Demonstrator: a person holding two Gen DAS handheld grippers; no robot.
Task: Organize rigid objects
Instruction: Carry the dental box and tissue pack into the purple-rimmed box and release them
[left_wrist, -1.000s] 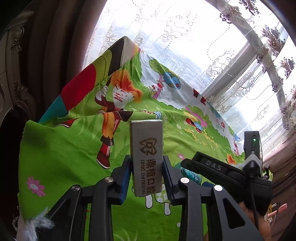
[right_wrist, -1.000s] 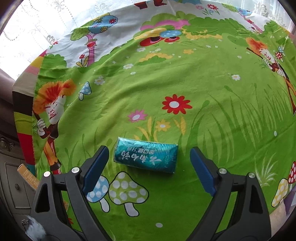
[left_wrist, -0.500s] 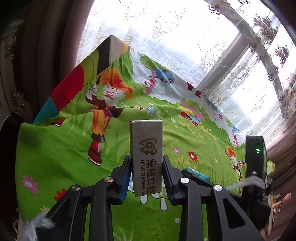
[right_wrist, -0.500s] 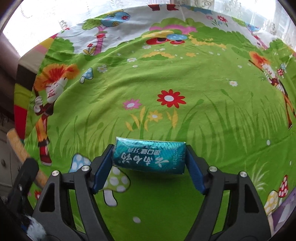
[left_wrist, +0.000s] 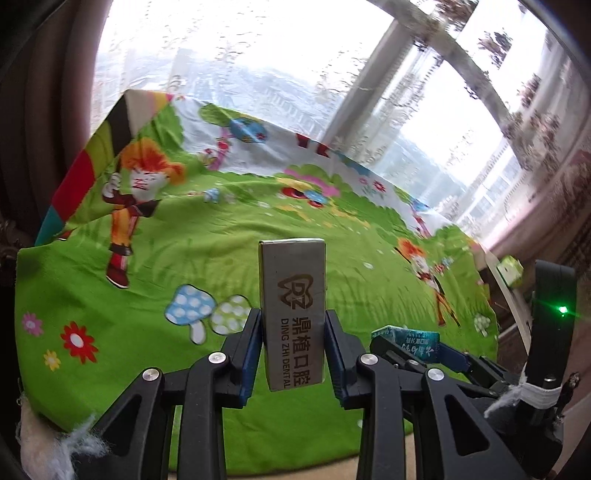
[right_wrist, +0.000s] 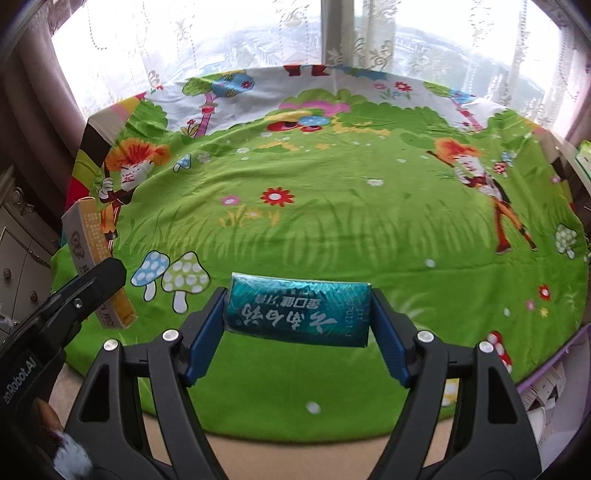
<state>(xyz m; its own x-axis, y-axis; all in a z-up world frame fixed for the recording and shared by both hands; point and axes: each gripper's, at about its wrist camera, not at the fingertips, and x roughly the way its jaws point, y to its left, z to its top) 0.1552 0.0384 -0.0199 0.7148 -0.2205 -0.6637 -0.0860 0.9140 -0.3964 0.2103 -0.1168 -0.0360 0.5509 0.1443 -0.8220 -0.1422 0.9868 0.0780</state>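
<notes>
My left gripper is shut on a tall silver box with a tooth logo, held upright above the green cartoon cloth. The same silver box shows at the left of the right wrist view, with the left gripper around it. My right gripper is shut on a teal packet with white lettering, gripped by its two ends and lifted off the cloth. That packet and the right gripper also appear low at the right of the left wrist view.
The cloth covers a round table with a tan bare edge in front. Lace curtains and a window stand behind. A pale cabinet is at the left, a green box on a ledge at the right, white items lower right.
The right gripper closed on the teal packet and lifted it off the cloth. Both grippers pulled back and up, so more of the table shows. The silver box stayed gripped.
</notes>
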